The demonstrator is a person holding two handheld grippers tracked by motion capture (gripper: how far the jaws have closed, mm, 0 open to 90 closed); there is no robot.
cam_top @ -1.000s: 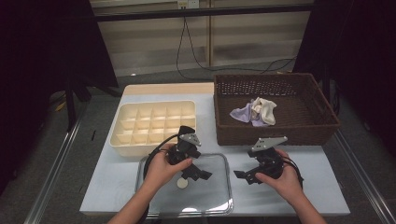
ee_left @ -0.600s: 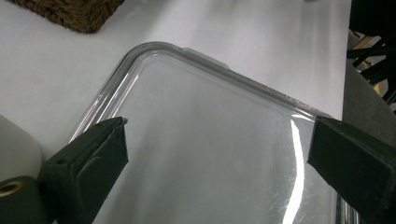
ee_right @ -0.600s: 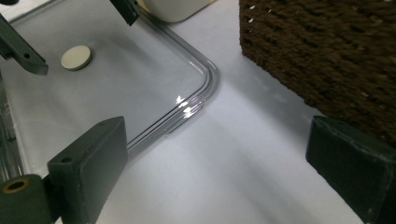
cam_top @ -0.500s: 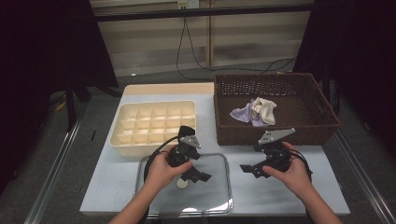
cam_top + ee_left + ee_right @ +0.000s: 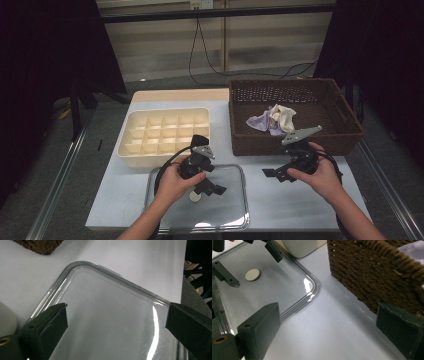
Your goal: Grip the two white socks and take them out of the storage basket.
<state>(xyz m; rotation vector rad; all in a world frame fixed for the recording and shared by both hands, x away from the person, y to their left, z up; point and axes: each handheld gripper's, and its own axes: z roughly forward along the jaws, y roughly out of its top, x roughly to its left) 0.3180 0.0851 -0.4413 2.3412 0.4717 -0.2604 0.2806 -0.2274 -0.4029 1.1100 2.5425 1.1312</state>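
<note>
1. Divided box (image 5: 165,132) sits left of basket (image 5: 295,115) at the table's (image 5: 280,200) back.
2. Cloths (image 5: 272,120) lie in basket.
3. Lid (image 5: 225,205) lies before box, disc (image 5: 195,197) on it.
4. My left gripper (image 5: 210,186) above lid, right gripper (image 5: 274,175) before basket.

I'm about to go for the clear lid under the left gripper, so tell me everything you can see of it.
The clear lid is a see-through, plastic-looking rectangle with rounded corners, a raised rim and a small tab on one edge. It lies flat at the table's near edge, in front of the cream divided tray. A small pale round disc shows on or under it. The left gripper hovers over it, fingers wide open; whether they touch it is unclear.
</note>
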